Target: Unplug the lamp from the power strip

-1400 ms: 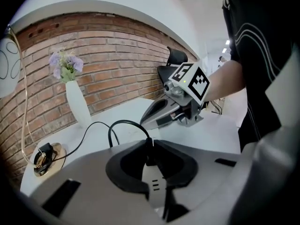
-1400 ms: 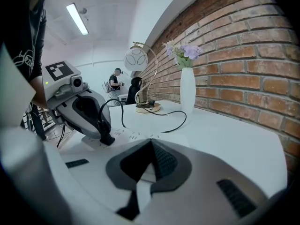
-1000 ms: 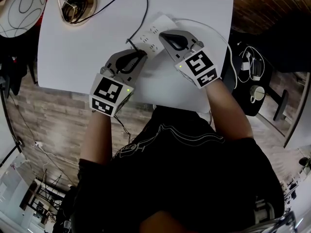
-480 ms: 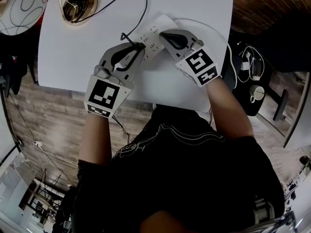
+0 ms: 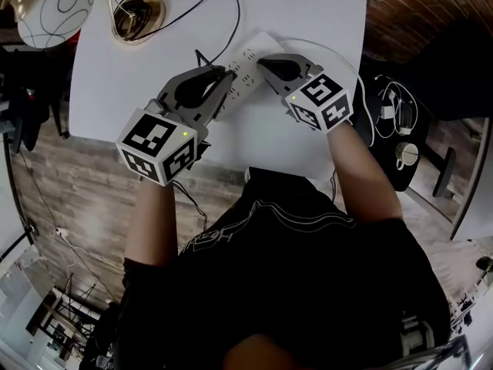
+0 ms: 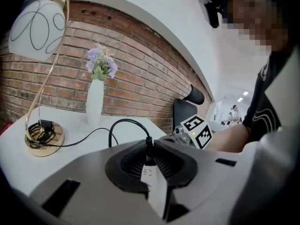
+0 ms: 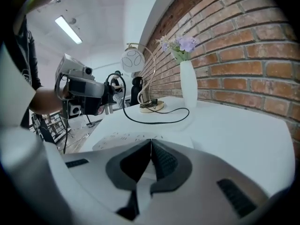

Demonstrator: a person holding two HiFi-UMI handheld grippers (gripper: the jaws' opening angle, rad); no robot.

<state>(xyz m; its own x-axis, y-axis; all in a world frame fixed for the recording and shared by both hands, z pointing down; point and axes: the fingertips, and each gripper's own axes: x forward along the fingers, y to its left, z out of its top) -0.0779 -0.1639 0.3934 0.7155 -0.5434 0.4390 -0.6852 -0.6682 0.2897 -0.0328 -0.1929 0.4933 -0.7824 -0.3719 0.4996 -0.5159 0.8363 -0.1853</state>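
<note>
The left gripper [image 5: 222, 75] is clamped on the lamp's black plug [image 6: 148, 154], held clear above the power strip [image 5: 246, 56]. The right gripper [image 7: 151, 143] is closed with nothing between its fingers [image 7: 163, 161], tips resting on the strip. A white table [image 5: 308, 14] lies beneath; a brick wall [image 7: 243, 55] stands beyond. Only the gripper views show 1 vase [image 7: 188, 83] of flowers; the head view alone shows wood flooring [image 5: 77, 176].

In the head view, the left gripper [image 5: 226, 75] and right gripper [image 5: 263, 60] cover the near part of the power strip [image 5: 248, 51]. The lamp shade [image 5: 50, 10] is cut by the top edge. In the left gripper view, the pads hide the prongs of the plug [image 6: 148, 151].
</note>
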